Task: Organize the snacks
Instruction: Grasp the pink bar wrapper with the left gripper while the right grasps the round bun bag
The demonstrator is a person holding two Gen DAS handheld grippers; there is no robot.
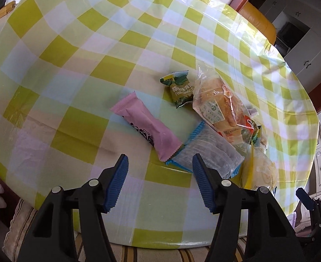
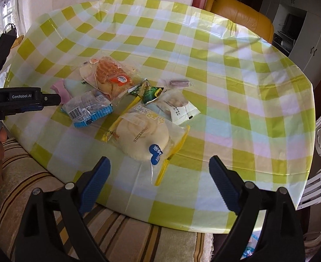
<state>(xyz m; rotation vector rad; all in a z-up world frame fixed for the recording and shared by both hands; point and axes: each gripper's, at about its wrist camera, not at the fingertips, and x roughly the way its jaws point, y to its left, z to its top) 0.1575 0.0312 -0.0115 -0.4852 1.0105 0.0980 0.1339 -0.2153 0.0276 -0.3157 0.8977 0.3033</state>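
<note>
Left gripper [image 1: 160, 161] half apart, empty, angled down above the pink packet [image 1: 146, 126]; right gripper [image 2: 159, 162] wide apart, empty, above the worktop [image 2: 237, 109] near the round bun [image 2: 142, 138]

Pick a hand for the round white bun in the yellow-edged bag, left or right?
Right. The bun lies just ahead of the right gripper, whose fingers are open and empty. The left gripper faces the pink packet.

left gripper [image 1: 160, 159]: black arms, ribbed blue jaws, silver rivets | right gripper [image 2: 159, 161]: same | white "GenRobot.AI" lettering
</note>
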